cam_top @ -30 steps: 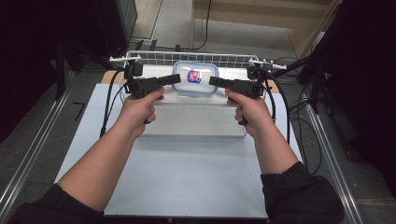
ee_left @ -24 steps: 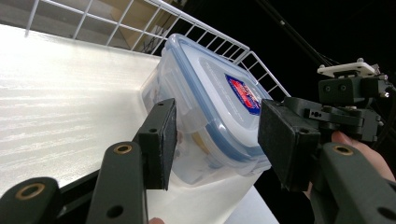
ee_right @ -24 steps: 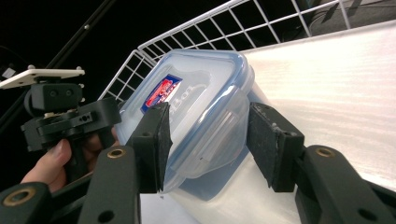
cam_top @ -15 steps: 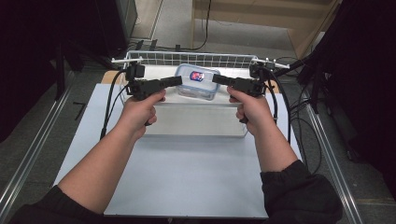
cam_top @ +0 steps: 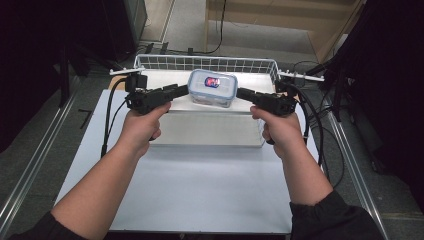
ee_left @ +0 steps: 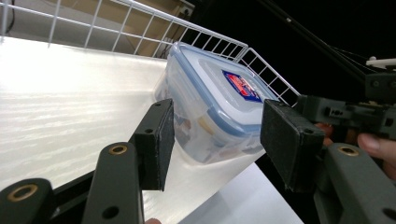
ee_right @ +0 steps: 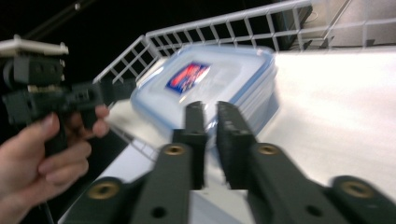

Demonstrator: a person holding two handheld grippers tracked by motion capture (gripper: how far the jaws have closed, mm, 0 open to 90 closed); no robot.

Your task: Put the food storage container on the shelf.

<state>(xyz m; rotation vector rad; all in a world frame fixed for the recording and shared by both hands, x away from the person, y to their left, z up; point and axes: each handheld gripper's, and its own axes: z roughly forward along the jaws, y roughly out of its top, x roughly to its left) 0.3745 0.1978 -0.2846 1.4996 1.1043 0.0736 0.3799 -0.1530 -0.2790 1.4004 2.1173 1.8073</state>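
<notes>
A clear plastic container [cam_top: 212, 88] with a blue-rimmed lid and a red and blue label sits in a white wire tray [cam_top: 150, 63] on the surface [cam_top: 200, 200], between the two hand-held grippers. In the high view the left hand-held gripper [cam_top: 184, 90] comes at it from one side and the right hand-held gripper [cam_top: 241, 92] from the other, each tip at or just beside a wall of the container.

In the left gripper view, the left hand-held gripper [ee_left: 217, 135] has its jaws spread wide; the container [ee_left: 210, 107] lies just ahead of them, its near corner showing between the two pads, one pad close against its side (whether it actually touches cannot be told). The other hand-held gripper, with fingers around it, shows beyond the far jaw.

In the right gripper view, which is blurred, the right hand-held gripper [ee_right: 210, 121] has its jaws drawn nearly together, only a narrow slit between them and nothing caught in it. The container [ee_right: 205, 88] stands just past their tips, looking tilted in this view. Off to the side, a hand [ee_right: 42, 158] grips the other tool.
</notes>
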